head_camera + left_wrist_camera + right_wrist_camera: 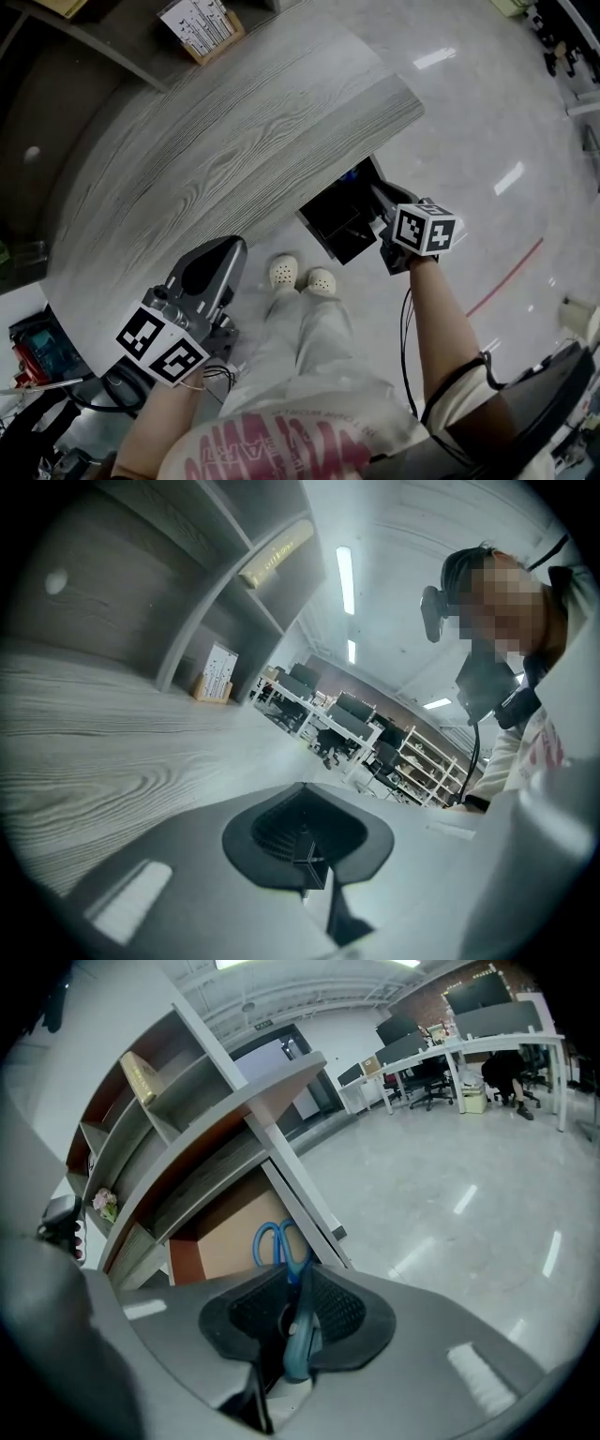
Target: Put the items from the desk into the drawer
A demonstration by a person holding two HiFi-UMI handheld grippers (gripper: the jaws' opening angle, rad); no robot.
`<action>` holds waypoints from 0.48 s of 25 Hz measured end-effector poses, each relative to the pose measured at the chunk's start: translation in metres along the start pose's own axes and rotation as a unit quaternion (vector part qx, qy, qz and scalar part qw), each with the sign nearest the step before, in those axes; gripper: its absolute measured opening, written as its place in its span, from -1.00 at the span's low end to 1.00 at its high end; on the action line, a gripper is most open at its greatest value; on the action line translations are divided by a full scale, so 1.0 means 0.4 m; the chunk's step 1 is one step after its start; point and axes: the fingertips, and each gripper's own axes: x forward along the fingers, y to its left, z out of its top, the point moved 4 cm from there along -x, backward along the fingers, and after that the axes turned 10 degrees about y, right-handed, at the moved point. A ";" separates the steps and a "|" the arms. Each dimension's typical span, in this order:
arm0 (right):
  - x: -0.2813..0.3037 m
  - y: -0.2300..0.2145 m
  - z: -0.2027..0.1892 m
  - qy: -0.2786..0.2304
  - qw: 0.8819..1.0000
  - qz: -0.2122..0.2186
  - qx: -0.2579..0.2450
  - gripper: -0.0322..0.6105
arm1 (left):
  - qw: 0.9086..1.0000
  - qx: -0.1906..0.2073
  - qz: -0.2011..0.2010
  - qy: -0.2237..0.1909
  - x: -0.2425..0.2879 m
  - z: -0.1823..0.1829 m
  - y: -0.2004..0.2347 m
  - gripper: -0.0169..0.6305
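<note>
Over on the right, the right tongs are clenched on a pair of scissors. In the right gripper view the pads sit tight on the blue body, and the two handle loops stick out past the tips. Those tongs hang at the right side of the open drawer, which is pulled out from under the near right edge of the tabletop. Can't tell from any view whether the scissors are touching the drawer's dark inside or just hovering over it.

The left tongs sit at the near left, over the near edge of the tabletop and well apart from the drawer. Their jaws are pressed together with nothing between them, which is pretty clear in the left gripper view.

Only other thing on the tabletop is a little box of cards way at the far edge. The person's white shoes are down on the floor, just left of the drawer.
</note>
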 end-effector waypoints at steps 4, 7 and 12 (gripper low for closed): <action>-0.026 0.004 0.009 -0.010 1.000 -0.007 -0.006 -0.64 | 1.000 0.006 0.011 -0.018 -0.020 0.025 0.000 -0.89; -0.082 0.033 0.045 -0.047 0.999 0.004 0.003 -0.71 | 0.999 0.013 0.012 -0.029 -0.037 0.042 -0.013 -0.89; -0.218 0.154 0.120 -0.120 0.990 0.070 0.005 -0.87 | 0.998 0.014 0.003 -0.053 -0.062 0.082 -0.054 -0.89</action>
